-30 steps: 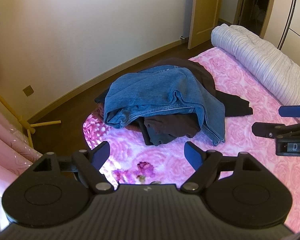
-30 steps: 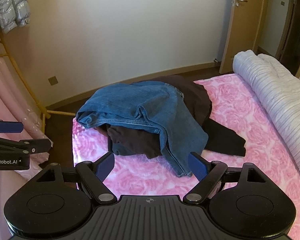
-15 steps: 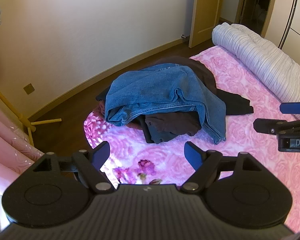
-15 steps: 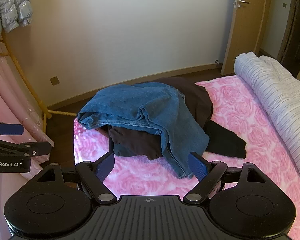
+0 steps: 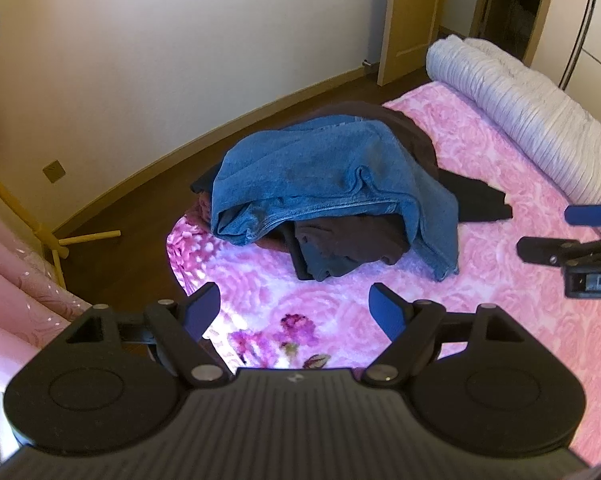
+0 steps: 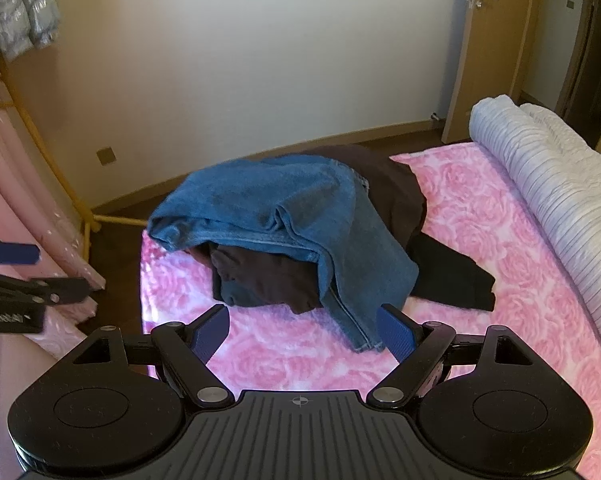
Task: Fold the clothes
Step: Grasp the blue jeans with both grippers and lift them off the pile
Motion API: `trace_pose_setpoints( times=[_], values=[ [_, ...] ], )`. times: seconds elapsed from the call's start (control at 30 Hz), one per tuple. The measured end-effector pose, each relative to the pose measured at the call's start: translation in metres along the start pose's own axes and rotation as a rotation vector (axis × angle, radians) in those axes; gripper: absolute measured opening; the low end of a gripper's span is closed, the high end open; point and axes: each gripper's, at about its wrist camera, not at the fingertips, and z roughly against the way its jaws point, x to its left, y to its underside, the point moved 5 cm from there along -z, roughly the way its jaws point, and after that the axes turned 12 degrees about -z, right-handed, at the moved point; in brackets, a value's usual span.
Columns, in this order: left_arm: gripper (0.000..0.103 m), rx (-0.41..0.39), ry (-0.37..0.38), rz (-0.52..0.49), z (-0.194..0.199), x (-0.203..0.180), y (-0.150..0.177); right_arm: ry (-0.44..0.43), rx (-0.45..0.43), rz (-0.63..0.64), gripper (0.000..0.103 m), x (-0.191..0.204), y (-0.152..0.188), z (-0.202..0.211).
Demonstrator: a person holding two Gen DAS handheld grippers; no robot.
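Note:
A heap of clothes lies at the corner of a bed with a pink rose bedspread (image 5: 500,320) (image 6: 480,320). Blue jeans (image 5: 320,176) (image 6: 268,208) are draped on top of crumpled dark brown garments (image 5: 348,244) (image 6: 260,276), and a black piece (image 5: 476,200) (image 6: 452,276) spreads out to the right. My left gripper (image 5: 294,312) hangs open over the bedspread, short of the heap, holding nothing. My right gripper (image 6: 302,330) is open too, just in front of the jeans' hanging leg. Each gripper shows at the edge of the other's view.
A rolled white quilt (image 5: 532,120) (image 6: 560,184) runs along the bed's right side. Dark wooden floor (image 5: 132,208) lies beyond the bed corner. A yellow clothes rack (image 6: 52,160) with pink garments stands at the left. A wooden door (image 6: 484,48) is at the back right.
Both grippers have drifted slightly closer to the heap; the clothes sit a bit lower and larger in both views. Both stay open and the heap is untouched.

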Motion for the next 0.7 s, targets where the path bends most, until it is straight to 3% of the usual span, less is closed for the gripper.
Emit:
trace_pose_setpoints(
  times=[0.37,0.47,0.7],
  values=[
    [0.079,0.003,0.035,-0.261,-0.133,0.067,-0.017,0.080,0.043,0.369,0.084,0.035,-0.013,-0.104],
    [0.078,0.017,0.066,-0.264,-0.175,0.087,-0.025,0.104,0.074,0.487,0.084,0.043,-0.015,-0.149],
    [0.070,0.049,0.187,-0.210,-0.249,0.112,-0.032,0.185,0.120,0.571,0.084,0.036,-0.036,-0.247]
  ],
)
